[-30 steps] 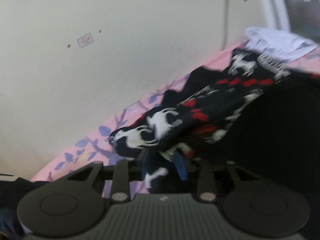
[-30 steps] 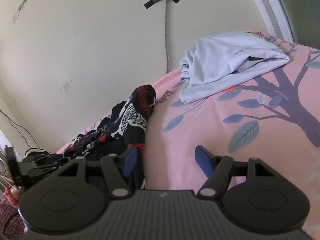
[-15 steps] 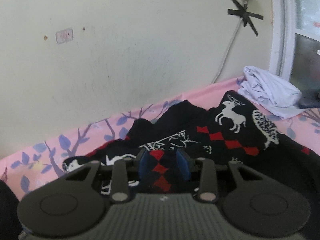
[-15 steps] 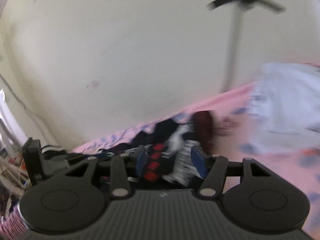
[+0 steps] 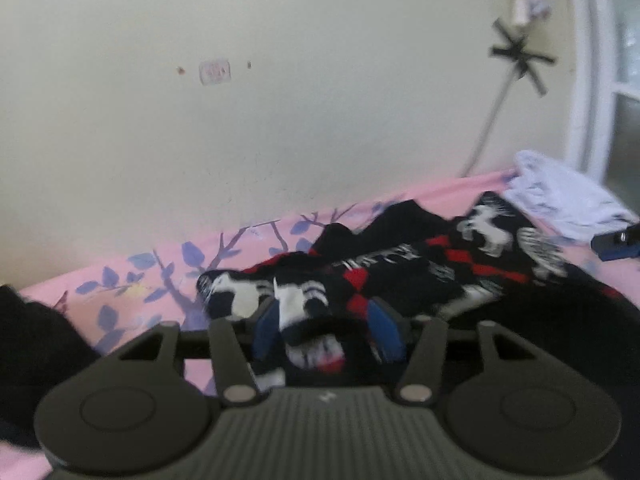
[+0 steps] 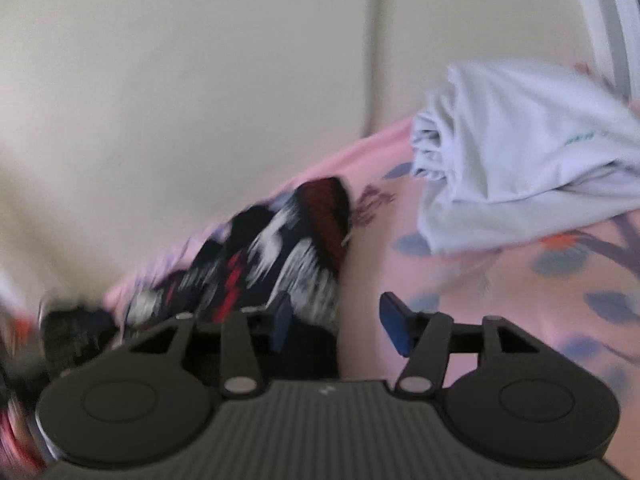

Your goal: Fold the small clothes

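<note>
- The left tool (image 5: 326, 326) has its blue fingers parted with a bunch of the black patterned garment (image 5: 420, 268) lying between them; whether they clamp it, I cannot tell.
- The right tool (image 6: 340, 320) is released, fingers wide, at the garment's edge.
- The garment lies crumpled on the pink bed sheet (image 6: 500, 304) by the wall (image 5: 280, 100).
- A pale folded shirt (image 6: 520, 152) rests just beyond it.

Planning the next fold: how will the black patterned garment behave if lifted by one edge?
The black patterned garment looks floppy; it lies bunched in soft folds, so it would likely droop. Fabric sits between the left hand-held gripper fingers, probably light and unlikely to slip.
</note>
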The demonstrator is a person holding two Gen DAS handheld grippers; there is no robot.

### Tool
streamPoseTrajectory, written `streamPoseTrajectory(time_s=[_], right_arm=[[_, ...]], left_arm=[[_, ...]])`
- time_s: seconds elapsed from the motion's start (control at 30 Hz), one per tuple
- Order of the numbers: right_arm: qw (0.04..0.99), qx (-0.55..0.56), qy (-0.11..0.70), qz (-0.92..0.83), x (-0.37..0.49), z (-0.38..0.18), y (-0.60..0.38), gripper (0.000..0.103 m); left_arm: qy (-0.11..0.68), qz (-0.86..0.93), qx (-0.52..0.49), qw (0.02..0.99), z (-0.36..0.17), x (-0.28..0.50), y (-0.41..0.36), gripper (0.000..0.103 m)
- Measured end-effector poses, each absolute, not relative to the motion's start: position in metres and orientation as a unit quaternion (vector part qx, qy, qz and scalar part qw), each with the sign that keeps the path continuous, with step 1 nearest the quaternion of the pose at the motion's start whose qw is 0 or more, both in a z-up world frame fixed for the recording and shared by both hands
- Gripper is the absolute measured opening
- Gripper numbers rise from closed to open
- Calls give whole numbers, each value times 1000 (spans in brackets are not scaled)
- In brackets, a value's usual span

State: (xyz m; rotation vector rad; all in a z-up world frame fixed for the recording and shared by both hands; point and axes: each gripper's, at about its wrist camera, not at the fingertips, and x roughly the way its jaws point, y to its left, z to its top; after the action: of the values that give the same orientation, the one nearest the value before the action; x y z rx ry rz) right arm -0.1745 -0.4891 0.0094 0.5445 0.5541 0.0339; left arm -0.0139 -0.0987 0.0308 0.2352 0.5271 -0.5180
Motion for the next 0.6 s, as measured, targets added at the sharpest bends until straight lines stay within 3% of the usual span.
streamPoseTrajectory(time_s=[0.1, 0.13, 0.17, 0.3, 0.43, 0.5, 0.57, 0.6], right_arm=[[938, 187, 290, 27, -217, 3, -463, 54], [943, 146, 300, 18, -227, -3, -453, 47], [946, 105, 306, -3, -236, -11, -447, 12], [945, 164, 273, -70, -267, -18, -474, 0], [931, 254, 261, -36, -310, -16, -492, 4], [923, 274, 269, 11, -335, -16, -488, 36], [924, 268, 268, 40, -363, -17, -485, 53], [925, 267, 267, 51, -375, -18, -482, 53]], left_arm=[[277, -246, 115, 922, 28, -53, -71, 53], [288, -245, 112, 919, 24, -64, -63, 53], [300, -244, 109, 916, 19, -76, -55, 53], [329, -213, 116, 913, 4, -126, -25, 51], [334, -211, 93, 914, 8, -172, 1, 54], [340, -217, 78, 912, 9, -188, 8, 56], [353, -224, 63, 906, 8, -199, 14, 56], [359, -227, 58, 903, 6, -204, 16, 56]])
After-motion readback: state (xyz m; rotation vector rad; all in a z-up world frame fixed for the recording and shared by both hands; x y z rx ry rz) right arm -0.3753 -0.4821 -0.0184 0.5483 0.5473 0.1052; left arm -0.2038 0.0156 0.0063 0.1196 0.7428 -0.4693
